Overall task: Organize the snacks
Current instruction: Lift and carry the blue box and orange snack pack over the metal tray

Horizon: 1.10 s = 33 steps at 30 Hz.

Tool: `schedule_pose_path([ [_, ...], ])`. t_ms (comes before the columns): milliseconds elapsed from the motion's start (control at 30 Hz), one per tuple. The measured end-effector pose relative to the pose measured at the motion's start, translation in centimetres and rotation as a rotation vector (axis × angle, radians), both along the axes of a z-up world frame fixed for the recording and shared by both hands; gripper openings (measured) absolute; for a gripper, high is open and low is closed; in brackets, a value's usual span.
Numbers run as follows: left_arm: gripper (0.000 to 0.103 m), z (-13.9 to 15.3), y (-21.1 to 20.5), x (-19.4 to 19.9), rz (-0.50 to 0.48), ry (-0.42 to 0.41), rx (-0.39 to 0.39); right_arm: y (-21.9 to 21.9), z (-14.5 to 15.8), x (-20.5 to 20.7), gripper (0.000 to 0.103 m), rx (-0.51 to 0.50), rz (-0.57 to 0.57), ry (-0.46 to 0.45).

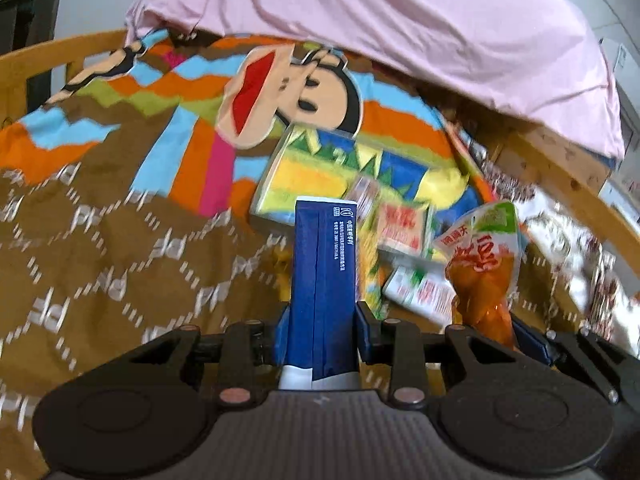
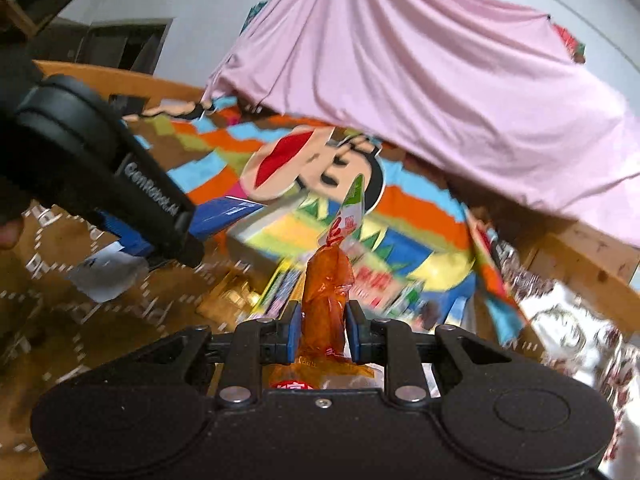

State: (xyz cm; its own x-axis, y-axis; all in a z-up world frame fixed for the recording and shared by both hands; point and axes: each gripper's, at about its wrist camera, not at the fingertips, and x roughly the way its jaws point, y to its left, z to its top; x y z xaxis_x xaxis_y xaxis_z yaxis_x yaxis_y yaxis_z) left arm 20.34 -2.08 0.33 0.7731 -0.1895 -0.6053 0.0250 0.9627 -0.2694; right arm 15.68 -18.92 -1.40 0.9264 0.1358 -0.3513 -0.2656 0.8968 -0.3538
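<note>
My left gripper (image 1: pixel 322 320) is shut on a tall dark blue packet (image 1: pixel 324 272) with small white print, which stands upright between the blue pads. In the right wrist view the same gripper (image 2: pixel 132 236) reaches in from the upper left, with the blue packet (image 2: pixel 224 216) sticking out of it. My right gripper (image 2: pixel 323 328) is shut on an orange snack packet (image 2: pixel 326 292) with a green and white top, squeezed at its middle. In the left wrist view this orange packet (image 1: pixel 484 264) hangs just to the right of the blue one. Both are lifted above the bed.
Under the grippers a colourful shallow box (image 1: pixel 320 172) and several small snack packets (image 1: pixel 400 228) lie on a cartoon blanket (image 1: pixel 180 92). Brown patterned fabric (image 1: pixel 100 260) covers the left. A pink sheet (image 1: pixel 400 20) hangs behind, with a wooden frame (image 1: pixel 40 56) around and a silvery patterned bag (image 1: pixel 560 240) at right.
</note>
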Motion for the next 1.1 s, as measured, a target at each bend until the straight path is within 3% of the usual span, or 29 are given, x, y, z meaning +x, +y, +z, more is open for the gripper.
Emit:
schedule_pose_path([
  [367,0.036,1.7,-4.4,9.2,-0.057,-0.09,-0.031,-5.6,1.0,8.2,0.025,0.064,-0.043,-0.117],
  [733,0.036,-1.2,-10.2,19.4,-0.09,-0.104,-0.03,-13.1,-1.4,16.4,0.025,0.374,-0.236,-0.067],
  [933,0.036,-2.7,-12.8,22.4,-0.109,-0.116,-0.007,-14.8,-3.2,19.3,0.025,0.474,-0.263,0.0],
  [1100,0.036,-4.0,-14.5,24.0,-0.123,-0.079,0.039,-15.7,-4.5,20.7,0.026,0.528,-0.291,0.068],
])
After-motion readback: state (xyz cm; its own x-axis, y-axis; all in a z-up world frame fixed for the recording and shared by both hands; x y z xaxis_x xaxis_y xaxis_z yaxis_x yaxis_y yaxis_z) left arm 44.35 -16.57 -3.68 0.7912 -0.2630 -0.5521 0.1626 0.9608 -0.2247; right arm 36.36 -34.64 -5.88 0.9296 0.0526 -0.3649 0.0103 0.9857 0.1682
